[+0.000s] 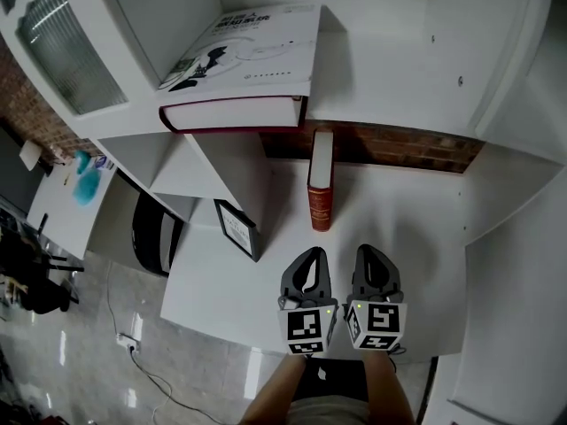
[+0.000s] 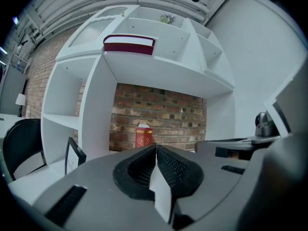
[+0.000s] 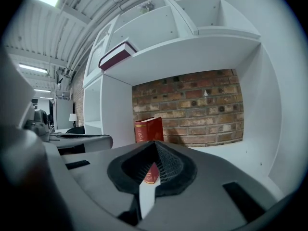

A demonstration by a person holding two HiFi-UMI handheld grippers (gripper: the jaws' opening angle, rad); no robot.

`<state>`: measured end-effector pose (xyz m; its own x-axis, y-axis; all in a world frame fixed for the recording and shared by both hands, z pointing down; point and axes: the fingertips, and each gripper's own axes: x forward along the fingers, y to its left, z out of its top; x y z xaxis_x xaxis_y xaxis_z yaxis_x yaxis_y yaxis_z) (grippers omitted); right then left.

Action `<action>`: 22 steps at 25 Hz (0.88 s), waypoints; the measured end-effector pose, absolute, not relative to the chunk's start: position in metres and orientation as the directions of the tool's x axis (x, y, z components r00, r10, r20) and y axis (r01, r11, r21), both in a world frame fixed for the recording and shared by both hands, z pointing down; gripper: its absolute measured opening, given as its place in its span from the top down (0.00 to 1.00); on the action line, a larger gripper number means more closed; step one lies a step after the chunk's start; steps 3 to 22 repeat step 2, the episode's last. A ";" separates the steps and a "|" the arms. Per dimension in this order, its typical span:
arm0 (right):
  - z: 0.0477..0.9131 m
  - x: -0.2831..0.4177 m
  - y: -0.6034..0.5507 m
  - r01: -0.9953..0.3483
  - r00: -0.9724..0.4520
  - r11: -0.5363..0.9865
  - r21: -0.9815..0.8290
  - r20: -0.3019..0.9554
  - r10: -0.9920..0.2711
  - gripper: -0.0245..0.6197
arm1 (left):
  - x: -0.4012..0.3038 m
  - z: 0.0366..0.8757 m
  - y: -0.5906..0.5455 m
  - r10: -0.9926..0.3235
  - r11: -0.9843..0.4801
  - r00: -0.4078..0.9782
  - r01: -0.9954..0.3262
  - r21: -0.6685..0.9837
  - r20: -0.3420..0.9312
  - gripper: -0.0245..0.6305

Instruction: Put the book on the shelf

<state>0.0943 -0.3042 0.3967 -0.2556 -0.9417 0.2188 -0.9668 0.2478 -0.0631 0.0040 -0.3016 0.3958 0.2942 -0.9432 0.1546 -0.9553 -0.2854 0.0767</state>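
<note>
1. Nearest the head view's camera, at 6 o'clock, the left gripper (image 1: 311, 253) and the right gripper (image 1: 373, 250) sit side by side over the front of the white desk (image 1: 416, 237), well apart from both books.
2. In the left gripper view, the left gripper (image 2: 155, 147) is clenched with its pads meeting and nothing between them. The right gripper (image 3: 155, 144) in its own view looks clenched and empty too.
3. A slim red book (image 1: 321, 184) stands upright on the desk at 12 o'clock from the grippers, spine toward them, close to the brick wall (image 1: 390, 149). Each gripper view shows it straight ahead (image 2: 143, 135) (image 3: 149, 128).
4. A large white book (image 1: 244, 56) lies flat on the shelf (image 1: 390, 87) above, at 11 o'clock from the grippers, its page edge at the shelf's front lip.
5. A small framed card (image 1: 237, 228) leans at 10 o'clock from the left gripper.
6. Judgement: no book is in hand. Either the white book was the task's book and is already placed, or the red book is next.
7. If the red book is next, the move calls for opening one gripper, reaching to 12 o'clock, pinching the spine, then lifting clear of the shelf's front edge.
</note>
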 end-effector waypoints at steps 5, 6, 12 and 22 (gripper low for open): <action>0.395 0.095 -0.302 -0.966 -0.260 0.253 -0.060 0.220 -0.940 0.94 | 0.007 0.395 -0.300 -0.942 -0.289 0.298 -0.954 0.081 0.156 0.93; 0.395 0.095 -0.302 -0.966 -0.260 0.253 -0.060 0.220 -0.940 0.94 | 0.007 0.395 -0.300 -0.942 -0.289 0.298 -0.954 0.081 0.156 0.93; 0.395 0.095 -0.302 -0.966 -0.260 0.253 -0.060 0.220 -0.940 0.94 | 0.007 0.395 -0.300 -0.942 -0.289 0.298 -0.954 0.081 0.156 0.93; 0.395 0.095 -0.302 -0.966 -0.260 0.253 -0.060 0.220 -0.940 0.94 | 0.007 0.395 -0.300 -0.942 -0.289 0.298 -0.954 0.081 0.156 0.93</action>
